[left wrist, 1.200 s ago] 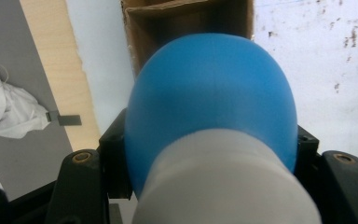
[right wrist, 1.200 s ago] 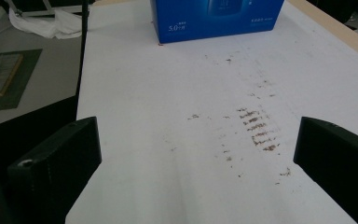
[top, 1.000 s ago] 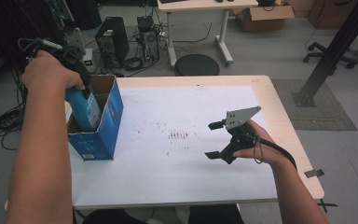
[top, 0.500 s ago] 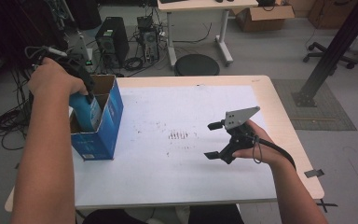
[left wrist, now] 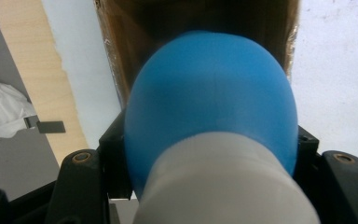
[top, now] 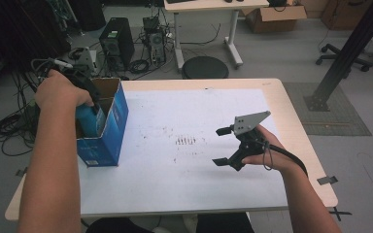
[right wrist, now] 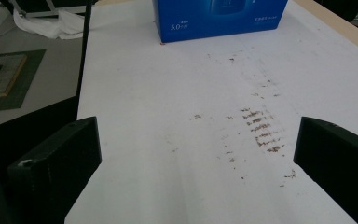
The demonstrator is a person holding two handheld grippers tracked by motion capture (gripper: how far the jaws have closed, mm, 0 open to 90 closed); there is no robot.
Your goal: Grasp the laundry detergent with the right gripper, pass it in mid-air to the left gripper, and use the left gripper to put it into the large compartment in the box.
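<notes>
Left hand-held gripper (top: 88, 99): held by the person's left hand above the open top of the blue cardboard box (top: 106, 131), pointing down into it; its jaws are closed tight on the blue bottle (top: 88, 121).
Grip, close up: in the left gripper view the black jaws press on both sides of the blue bottle (left wrist: 212, 100) just above its white cap (left wrist: 223, 186), which lies nearest the camera; the bottle's rounded blue body points away, into the brown inside of the box.
Blue bottle: partly down inside the box, at its left half as the high view shows it, with the upper part at the level of the box opening; whether it touches the box floor cannot be told.
Blue cardboard box: stands upright at the left end of the tabletop (top: 272, 92), on the white sheet (top: 189, 174) that covers most of it; top flaps open; white print low on its side in the right gripper view (right wrist: 219, 18).
Right hand-held gripper (top: 222, 146): held in the person's right hand over the right part of the white sheet, well apart from the box; jaws wide apart with nothing between them.
Brown marks (top: 187, 141): a small patch of smudges on the sheet, between the box and the right hand-held gripper; the same marks lie between the jaws in the right gripper view (right wrist: 261, 130).
</notes>
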